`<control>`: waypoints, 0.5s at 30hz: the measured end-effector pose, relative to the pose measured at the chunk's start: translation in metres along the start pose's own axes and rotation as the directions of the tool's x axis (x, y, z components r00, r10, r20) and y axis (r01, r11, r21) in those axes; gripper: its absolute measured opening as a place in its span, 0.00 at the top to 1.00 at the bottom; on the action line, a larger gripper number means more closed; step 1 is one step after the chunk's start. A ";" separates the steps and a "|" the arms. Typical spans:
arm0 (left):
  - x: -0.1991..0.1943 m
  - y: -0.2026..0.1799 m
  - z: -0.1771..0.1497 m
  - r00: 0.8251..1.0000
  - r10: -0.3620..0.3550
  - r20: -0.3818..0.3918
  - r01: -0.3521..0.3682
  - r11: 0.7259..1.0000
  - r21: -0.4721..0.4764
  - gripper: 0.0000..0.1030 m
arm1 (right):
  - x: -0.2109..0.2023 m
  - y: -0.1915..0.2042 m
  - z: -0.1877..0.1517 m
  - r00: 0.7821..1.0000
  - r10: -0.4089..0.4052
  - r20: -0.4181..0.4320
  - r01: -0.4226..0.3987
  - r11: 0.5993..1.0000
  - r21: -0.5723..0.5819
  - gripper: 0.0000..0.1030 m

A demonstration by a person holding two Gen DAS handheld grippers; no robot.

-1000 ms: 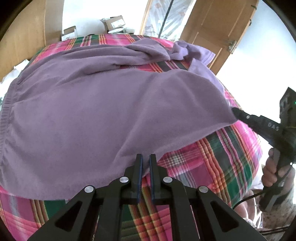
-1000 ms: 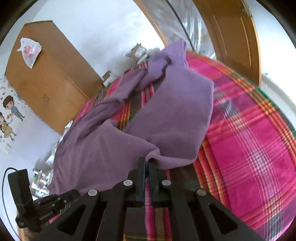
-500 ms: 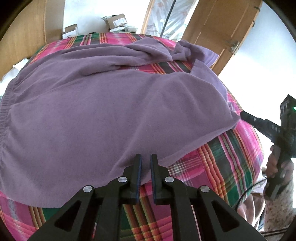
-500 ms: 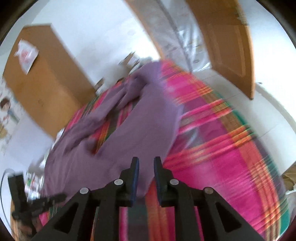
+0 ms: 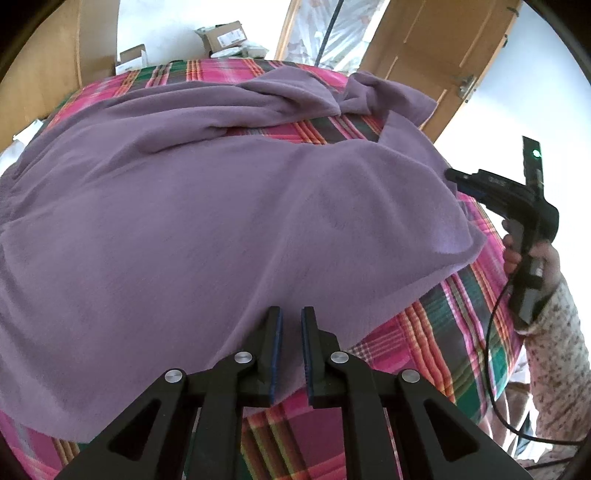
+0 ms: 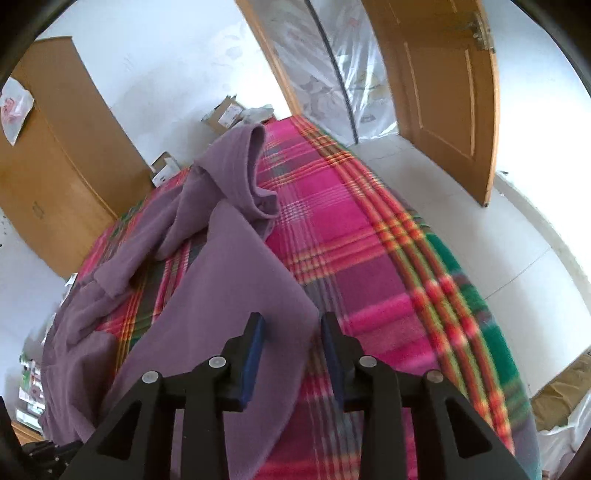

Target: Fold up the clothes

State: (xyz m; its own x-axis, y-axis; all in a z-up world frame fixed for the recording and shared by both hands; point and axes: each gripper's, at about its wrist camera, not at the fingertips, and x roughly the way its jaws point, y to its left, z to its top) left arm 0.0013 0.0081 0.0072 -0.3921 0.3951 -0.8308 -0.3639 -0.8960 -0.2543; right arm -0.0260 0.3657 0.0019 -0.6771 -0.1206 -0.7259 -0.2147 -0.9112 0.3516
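Observation:
A purple fleece garment (image 5: 221, 221) lies spread over a pink plaid blanket (image 5: 424, 332) on a bed, its far end bunched into folds (image 6: 236, 173). My left gripper (image 5: 291, 321) hovers over the garment's near hem with a narrow gap between its pads and nothing pinched. My right gripper (image 6: 291, 321) has its jaws opening. A flat purple panel (image 6: 229, 295) lies beneath and between its fingers, and the pads do not press on it. In the left wrist view the right gripper (image 5: 450, 176), held in a hand (image 5: 532, 258), points at the garment's right edge.
A wooden wardrobe (image 6: 55, 166) stands to the left of the bed. Cardboard boxes (image 5: 221, 35) sit beyond the far end. An open wooden door (image 6: 443, 92) and a plastic-covered doorway (image 6: 332, 66) lie to the right, with white floor (image 6: 498, 240) beside the bed.
My right gripper let go of the garment's corner, opened, and moved farther along the bed's right side. The left gripper's jaws parted slightly and it stayed in place.

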 end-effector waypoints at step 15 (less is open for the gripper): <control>0.004 -0.002 0.006 1.000 -0.012 0.001 0.012 1.000 -0.011 0.90 | -0.074 -0.019 -0.007 0.978 -0.029 0.208 0.021 0.999 0.043 0.96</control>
State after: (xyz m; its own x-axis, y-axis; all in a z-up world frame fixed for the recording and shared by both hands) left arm -0.0047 0.0124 0.0071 -0.3884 0.4060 -0.8273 -0.3591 -0.8934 -0.2699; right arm 0.0334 0.3895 0.0447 -0.8025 -0.0093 -0.5966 -0.2586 -0.8957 0.3617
